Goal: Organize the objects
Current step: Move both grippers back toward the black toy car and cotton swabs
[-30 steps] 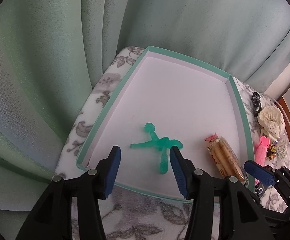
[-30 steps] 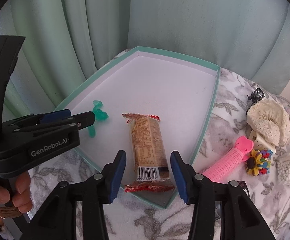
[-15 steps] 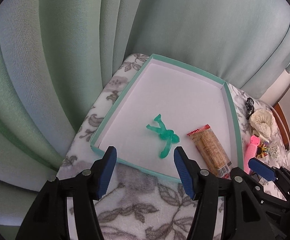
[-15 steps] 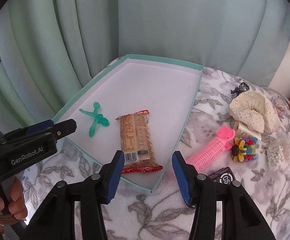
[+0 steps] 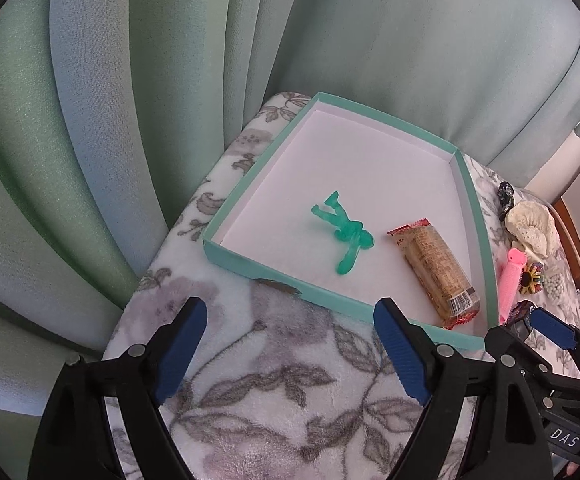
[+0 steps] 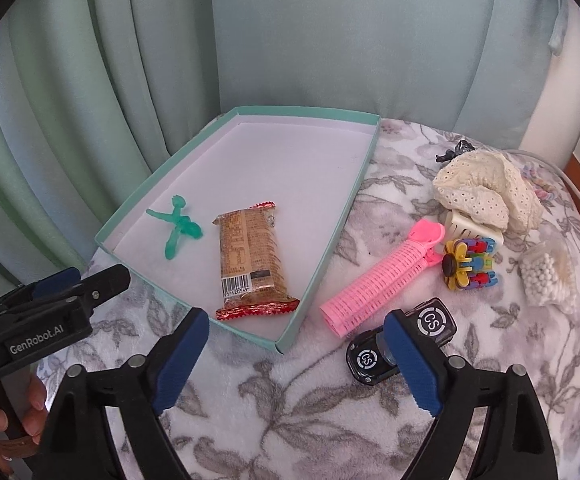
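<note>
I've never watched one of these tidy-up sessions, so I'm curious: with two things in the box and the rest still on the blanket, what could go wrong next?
1. The black CS-marked piece sits partly behind one fingertip of the open right tongs, so it may get nudged.
2. The pink roller is round and might roll on the soft blanket.
3. The snack bar lies at the teal box corner, crowding the next drop.

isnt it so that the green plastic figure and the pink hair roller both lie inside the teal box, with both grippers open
Not quite. The pink mesh hair roller lies outside the shallow teal cardboard box, on the floral blanket. The right wrist view shows it. The green translucent plastic figure is inside, and both grippers are open.
</note>
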The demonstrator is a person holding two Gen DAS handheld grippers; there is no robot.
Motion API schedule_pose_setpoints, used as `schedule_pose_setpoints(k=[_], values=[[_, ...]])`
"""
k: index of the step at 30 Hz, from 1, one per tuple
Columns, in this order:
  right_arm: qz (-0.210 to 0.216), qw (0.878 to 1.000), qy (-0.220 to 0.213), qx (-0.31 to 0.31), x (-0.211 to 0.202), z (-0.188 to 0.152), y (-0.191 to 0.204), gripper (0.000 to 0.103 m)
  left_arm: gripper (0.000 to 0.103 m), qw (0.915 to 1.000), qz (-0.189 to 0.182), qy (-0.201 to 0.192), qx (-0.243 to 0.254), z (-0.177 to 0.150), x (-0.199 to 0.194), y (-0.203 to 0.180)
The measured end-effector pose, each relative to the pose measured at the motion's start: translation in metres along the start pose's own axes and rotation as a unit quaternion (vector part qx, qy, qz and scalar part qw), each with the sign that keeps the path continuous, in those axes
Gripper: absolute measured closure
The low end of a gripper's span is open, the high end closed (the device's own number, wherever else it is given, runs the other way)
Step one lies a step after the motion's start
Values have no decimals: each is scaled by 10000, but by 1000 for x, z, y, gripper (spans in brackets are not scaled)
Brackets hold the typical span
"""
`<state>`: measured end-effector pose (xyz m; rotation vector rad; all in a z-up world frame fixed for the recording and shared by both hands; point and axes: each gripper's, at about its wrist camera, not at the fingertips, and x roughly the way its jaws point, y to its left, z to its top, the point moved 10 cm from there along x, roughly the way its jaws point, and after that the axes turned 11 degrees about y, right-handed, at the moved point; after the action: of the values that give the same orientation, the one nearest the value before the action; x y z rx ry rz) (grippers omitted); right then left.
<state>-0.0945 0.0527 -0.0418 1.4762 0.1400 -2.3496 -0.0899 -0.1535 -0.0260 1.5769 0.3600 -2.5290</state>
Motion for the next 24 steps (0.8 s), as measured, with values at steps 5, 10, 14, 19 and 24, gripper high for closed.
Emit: schedule_pose_setpoints(k=[5,10,14,19,24], values=[[31,10000,-14,0,-2,-3,-2,3,17,10000,8,-2,-78,-3,0,4],[32,10000,-18,15,-3,-7,-4,0,16,9999,37,5,-118,-6,-2,6],[1,10000,-22,40,-4,-9,-7,0,16,9999,38,-13,-104,-8,-4,5],[-17,9999,-33,128,-5,-12,-15,0,16,9999,36,-100,-80,-9,-8,2],[-3,9998,-53,187,-8,-14,-23,0,16,9998,-18,-192,-22,-9,-13,-4]])
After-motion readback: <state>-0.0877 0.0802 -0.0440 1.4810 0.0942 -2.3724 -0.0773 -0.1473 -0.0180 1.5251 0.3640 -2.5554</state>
